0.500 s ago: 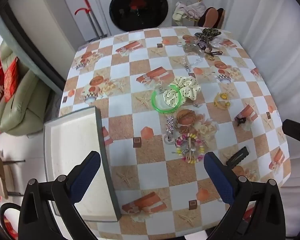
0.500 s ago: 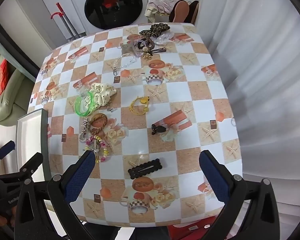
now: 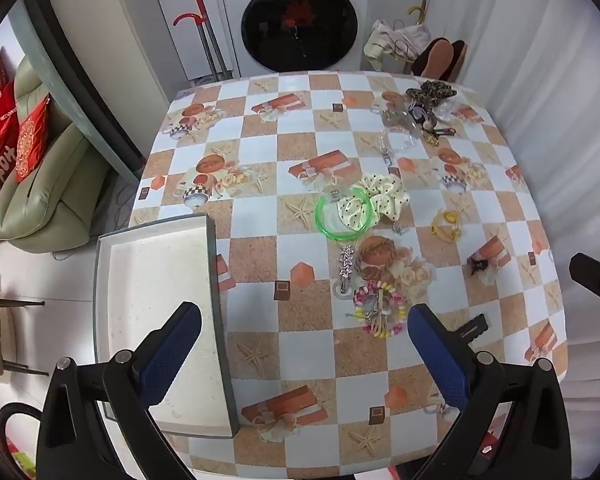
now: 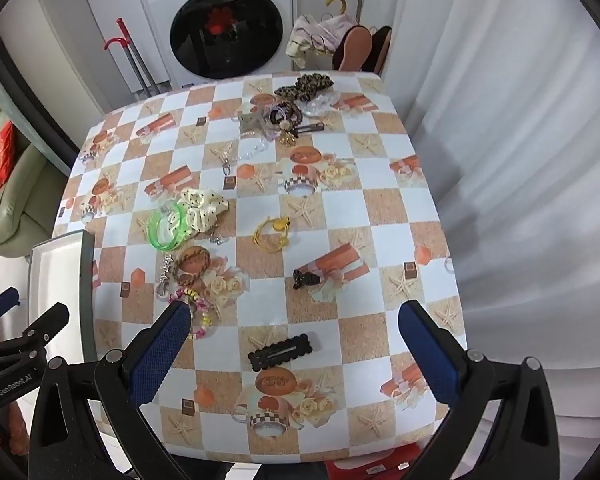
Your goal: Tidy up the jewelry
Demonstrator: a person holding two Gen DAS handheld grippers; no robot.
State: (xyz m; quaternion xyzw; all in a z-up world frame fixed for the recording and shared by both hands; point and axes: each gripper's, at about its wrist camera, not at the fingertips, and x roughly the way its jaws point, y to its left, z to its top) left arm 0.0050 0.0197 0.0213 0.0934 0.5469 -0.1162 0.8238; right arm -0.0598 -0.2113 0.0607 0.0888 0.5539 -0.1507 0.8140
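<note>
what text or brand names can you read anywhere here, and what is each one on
"Panasonic": washer, beside its display; small, so a likely reading.
"GenRobot.AI": body of the left claw, seen from the right wrist view.
Washer display digits and button labels: too small to read.
Gold writing on the red cushions: too blurred to read.

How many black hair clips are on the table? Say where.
2: scalloped black snap clip near the front edge; small black claw clip mid-table. The far pile may hide more.
</note>
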